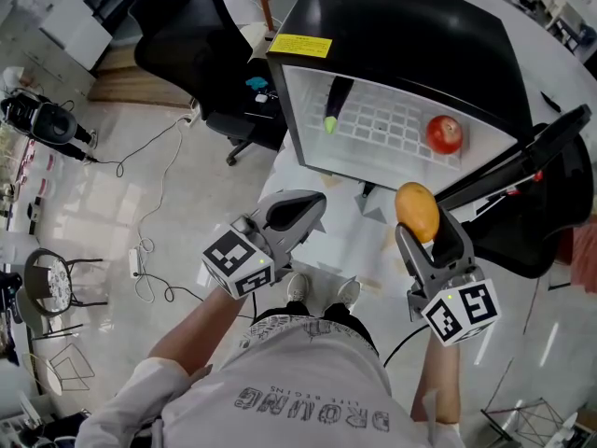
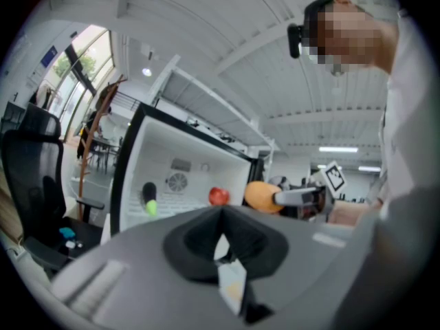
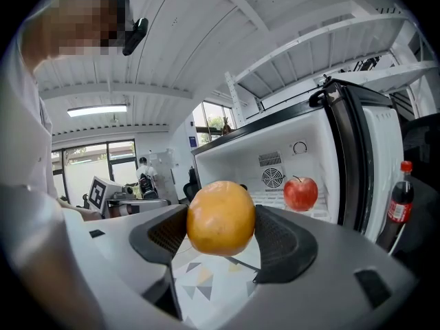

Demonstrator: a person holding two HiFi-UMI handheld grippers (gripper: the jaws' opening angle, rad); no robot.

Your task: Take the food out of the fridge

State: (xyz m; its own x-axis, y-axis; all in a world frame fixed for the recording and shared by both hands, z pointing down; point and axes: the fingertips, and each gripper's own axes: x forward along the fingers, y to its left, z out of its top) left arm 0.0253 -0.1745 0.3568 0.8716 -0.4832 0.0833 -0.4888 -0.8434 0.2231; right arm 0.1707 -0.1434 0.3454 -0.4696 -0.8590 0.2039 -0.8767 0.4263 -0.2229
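Observation:
A small black fridge (image 1: 401,26) stands open in front of me, its white inside facing me. On its wire shelf lie a red apple (image 1: 445,134) at the right and a dark vegetable with a green tip (image 1: 334,108) at the left. My right gripper (image 1: 418,224) is shut on an orange fruit (image 1: 417,210), held outside the fridge in front of its opening; that orange (image 3: 221,218) fills the jaws in the right gripper view, with the apple (image 3: 300,192) behind. My left gripper (image 1: 312,211) hangs lower left of the fridge, shut and empty (image 2: 221,218).
The fridge door (image 1: 522,180) swings open at the right, with a cola bottle (image 3: 397,201) in its rack. A black office chair (image 1: 201,49) stands left of the fridge. Cables and a power strip (image 1: 140,259) trail over the glossy floor. A round stool (image 1: 51,283) sits far left.

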